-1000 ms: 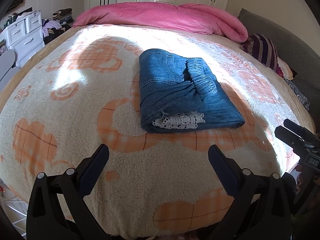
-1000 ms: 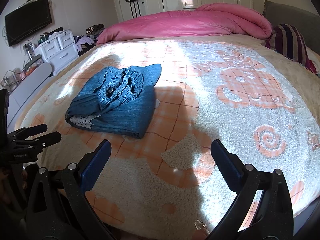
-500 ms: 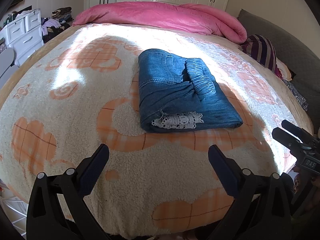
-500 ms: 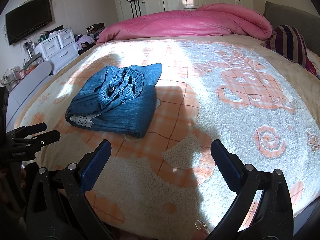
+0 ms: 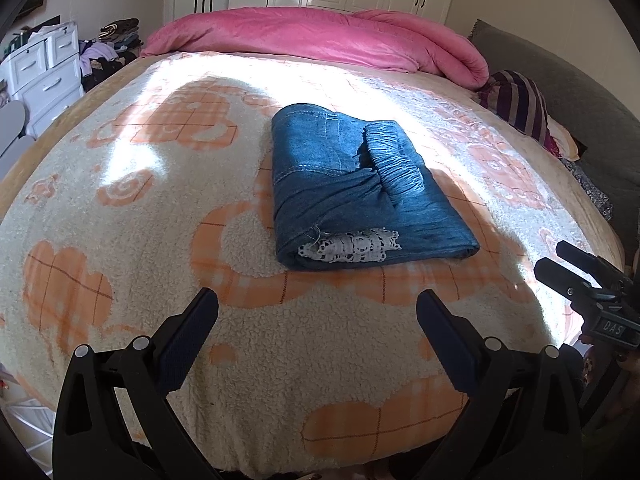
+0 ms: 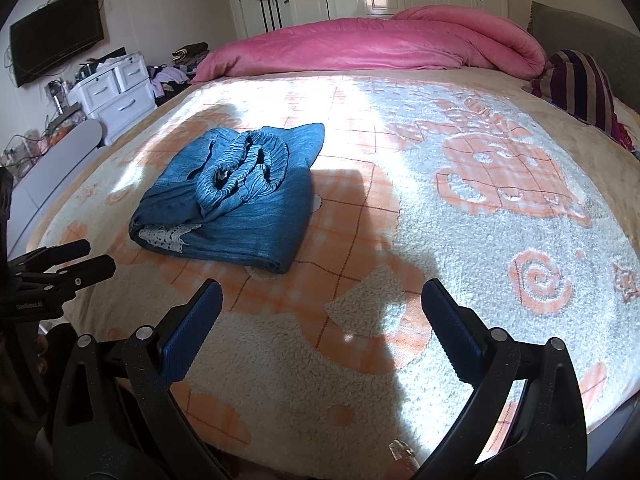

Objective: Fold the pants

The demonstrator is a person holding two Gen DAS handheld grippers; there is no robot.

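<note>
Denim, blue: one pair of pants [image 5: 352, 188], folded into a thick rectangular bundle, lying on the bed [image 5: 120, 272] a little short of its middle, toward the near edge. Gathered elastic waistband [image 6: 244, 168] on top, puckered and curled into a loop. White lace trim [image 5: 352, 246] shows at the bundle's near end, tucked between layers; how far it runs inside is hidden. Pale topstitching crosses the upper panel.

Blanket covering the bed: cream fleece, nubbly, with orange checked motifs, among them a spiral [image 6: 538, 280]. Sunlight washes out its far half, so the pattern there is hard to read.

Pink duvet [image 5: 320, 36], smooth and puffy, rolled along the far edge. Striped cushion [image 6: 576, 84], purple and tan, at the far right corner, partly cut off by a grey headboard [image 5: 568, 92].

Left gripper [image 5: 318, 336]: black plastic arms, dark ribbed pads, jaws wide apart, holding nothing, over the near edge and well apart from the pants. Right gripper [image 6: 322, 328]: same build, blue ribbed pads, jaws wide apart, empty, over the near edge to the right of the bundle. Each gripper appears only in part at the margin of the other's view.

White drawer unit [image 6: 112, 92] and wall-mounted television [image 6: 56, 36] beyond the left edge; items on the unit too small to tell.
</note>
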